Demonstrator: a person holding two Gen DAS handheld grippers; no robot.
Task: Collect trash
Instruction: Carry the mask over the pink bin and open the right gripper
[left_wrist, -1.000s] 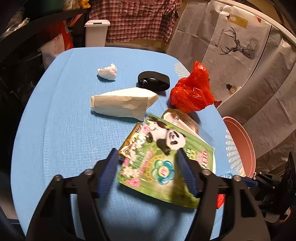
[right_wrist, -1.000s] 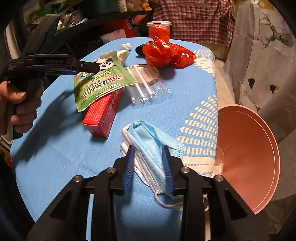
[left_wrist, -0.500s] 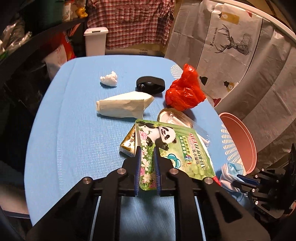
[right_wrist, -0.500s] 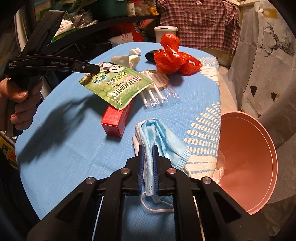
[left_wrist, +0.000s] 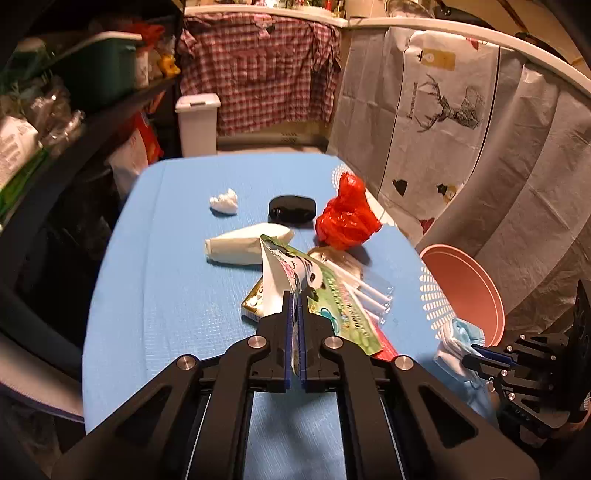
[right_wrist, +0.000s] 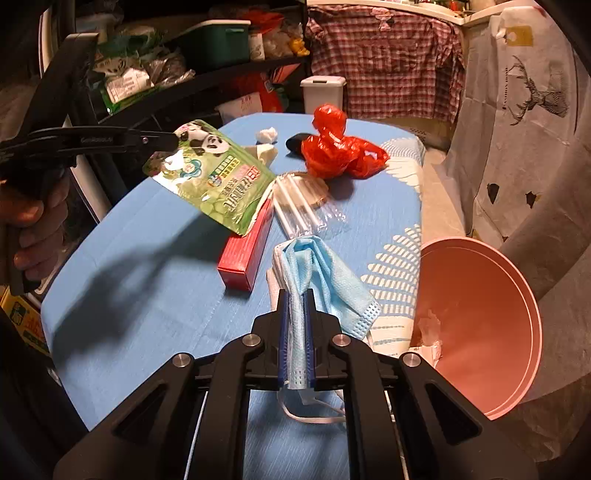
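My left gripper (left_wrist: 295, 295) is shut on a green panda-print pouch (left_wrist: 332, 295) and holds it lifted above the blue table (left_wrist: 166, 295); the pouch shows in the right wrist view (right_wrist: 214, 177) hanging from the left gripper (right_wrist: 173, 140). My right gripper (right_wrist: 296, 295) is shut on a blue face mask (right_wrist: 325, 273), raised off the table beside a pink bin (right_wrist: 480, 325). The mask (left_wrist: 461, 336) and right gripper (left_wrist: 476, 350) show at lower right in the left wrist view, next to the bin (left_wrist: 469, 291).
On the table lie a red box (right_wrist: 247, 251), a clear pack of straws (right_wrist: 306, 206), a red plastic bag (right_wrist: 336, 147), a folded white paper (left_wrist: 247, 243), a crumpled tissue (left_wrist: 224, 201), a black object (left_wrist: 292, 208) and a yellow packet (left_wrist: 255, 299).
Both grippers closed from open, the left on the pouch and the right on the mask. Both have lifted their items off the table.
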